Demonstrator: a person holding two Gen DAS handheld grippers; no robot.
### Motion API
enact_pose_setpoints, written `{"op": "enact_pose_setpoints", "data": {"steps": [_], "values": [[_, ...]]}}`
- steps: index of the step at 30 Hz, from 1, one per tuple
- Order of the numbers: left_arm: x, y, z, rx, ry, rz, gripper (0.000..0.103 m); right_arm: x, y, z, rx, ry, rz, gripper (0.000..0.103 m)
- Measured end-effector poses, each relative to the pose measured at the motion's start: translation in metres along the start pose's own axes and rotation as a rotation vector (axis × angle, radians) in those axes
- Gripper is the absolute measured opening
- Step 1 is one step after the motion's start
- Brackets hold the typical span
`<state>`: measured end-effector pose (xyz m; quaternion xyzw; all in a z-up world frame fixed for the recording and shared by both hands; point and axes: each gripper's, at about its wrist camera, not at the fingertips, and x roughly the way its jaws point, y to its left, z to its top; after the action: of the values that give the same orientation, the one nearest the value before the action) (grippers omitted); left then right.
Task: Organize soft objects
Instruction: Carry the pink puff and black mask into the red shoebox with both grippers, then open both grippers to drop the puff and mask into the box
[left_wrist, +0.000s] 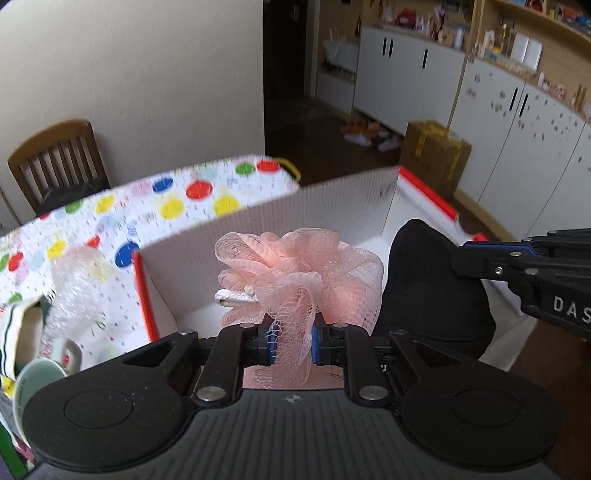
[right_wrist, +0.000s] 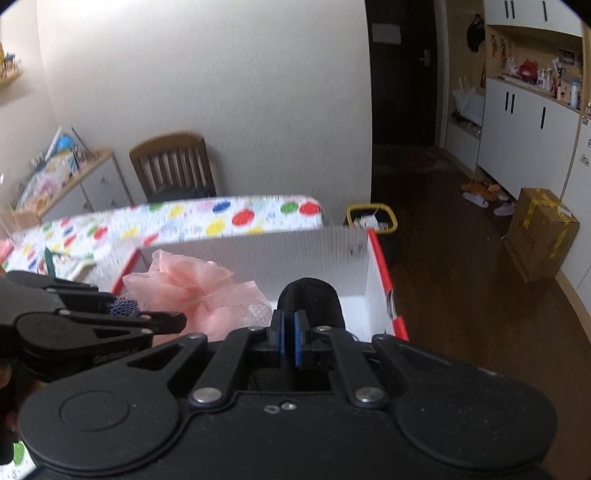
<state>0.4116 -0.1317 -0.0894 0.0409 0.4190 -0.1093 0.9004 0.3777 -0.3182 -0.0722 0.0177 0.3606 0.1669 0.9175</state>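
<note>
Left wrist view showed 1 left gripper (left_wrist: 291, 345) clenched on a strand of 1 pink mesh bath pouf (left_wrist: 295, 273), whose bulk bloomed just ahead of the fingertips, above the open white box (left_wrist: 266, 218) with red edges. From the right side of the same view, 1 right gripper (left_wrist: 458, 258) entered, pinching 1 black fabric item (left_wrist: 436, 284) that hung beside the pouf, over the box interior. Right wrist view showed the right gripper (right_wrist: 289, 339) with its 2 blue pads (right_wrist: 300, 343) nearly together on the black fabric item (right_wrist: 310, 299), which rose directly ahead of them; the pouf (right_wrist: 184, 288) lay to its left, gripped by the left gripper (right_wrist: 125, 308). Behind the box stood 1 table under a dotted cloth (left_wrist: 110, 206), 1 wooden chair (left_wrist: 59, 158) and 1 cardboard carton (left_wrist: 436, 155) on the floor.
</note>
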Motion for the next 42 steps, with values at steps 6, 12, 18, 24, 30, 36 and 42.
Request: {"op": "enact_pose_setpoints", "data": {"steps": [6, 12, 18, 24, 30, 36, 42], "values": [[0.021, -0.005, -0.002, 0.013, 0.054, -0.002, 0.017, 0.018, -0.003, -0.006, -0.01, 0.102, 0.012, 0.005], [0.036, -0.007, -0.003, 0.022, 0.112, 0.005, 0.017, 0.025, -0.002, -0.014, -0.015, 0.15, 0.015, 0.005], [0.039, -0.008, -0.006, 0.012, 0.142, 0.005, 0.017, 0.028, -0.005, -0.018, 0.01, 0.189, 0.021, 0.006], [0.037, -0.007, -0.008, 0.002, 0.184, 0.014, 0.018, 0.026, -0.006, -0.018, 0.017, 0.203, 0.022, 0.006], [0.024, -0.006, -0.01, -0.004, 0.156, 0.014, 0.02, 0.019, -0.004, -0.015, 0.009, 0.186, 0.018, 0.007], [0.007, -0.004, -0.014, -0.01, 0.111, 0.022, 0.027, 0.007, -0.005, -0.015, 0.021, 0.168, 0.029, 0.009], [-0.013, -0.001, -0.015, -0.02, 0.052, 0.024, 0.06, -0.008, -0.002, -0.013, 0.029, 0.14, 0.032, 0.013]]}}
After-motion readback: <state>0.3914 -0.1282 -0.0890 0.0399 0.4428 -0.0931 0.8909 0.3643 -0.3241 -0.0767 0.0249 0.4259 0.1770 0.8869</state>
